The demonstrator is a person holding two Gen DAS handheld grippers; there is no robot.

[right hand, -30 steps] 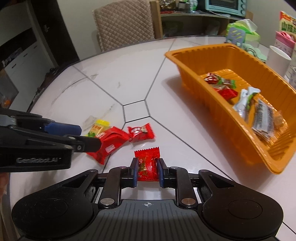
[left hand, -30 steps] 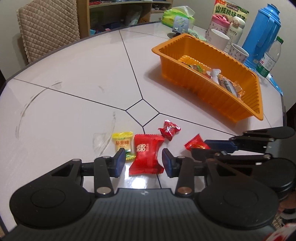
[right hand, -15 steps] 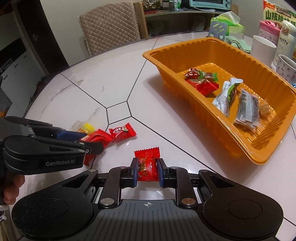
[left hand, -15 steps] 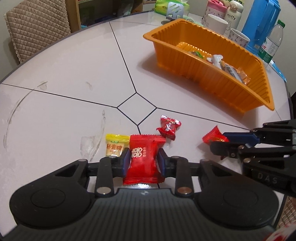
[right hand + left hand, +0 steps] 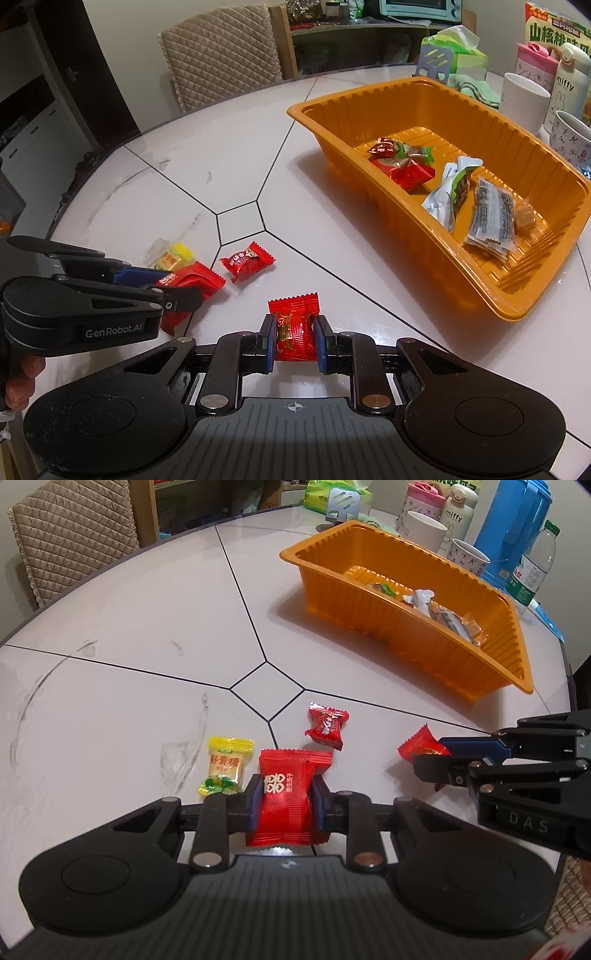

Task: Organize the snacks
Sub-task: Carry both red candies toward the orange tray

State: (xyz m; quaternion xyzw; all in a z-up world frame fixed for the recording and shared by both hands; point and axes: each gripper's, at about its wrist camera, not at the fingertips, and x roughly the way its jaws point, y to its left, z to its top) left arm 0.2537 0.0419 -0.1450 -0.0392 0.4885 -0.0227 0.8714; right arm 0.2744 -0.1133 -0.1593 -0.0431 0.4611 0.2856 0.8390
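The left gripper (image 5: 287, 800) has just closed its jaws onto the big red packet (image 5: 286, 797) near the table's (image 5: 147, 635) close edge, apparently lifting it, while the right gripper (image 5: 294, 339) pinches a smaller red candy (image 5: 294, 330), both bound for the orange tray (image 5: 369, 110).

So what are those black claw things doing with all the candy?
A person is tidying snacks into the orange tray with a grabber in each hand. The left gripper has just been closing and now pinches the big red packet. The right gripper is clamped on a small red candy. Both snacks are low over the table, not in the tray yet. A yellow candy and another red candy lie loose on the table. The tray already holds several wrapped snacks.
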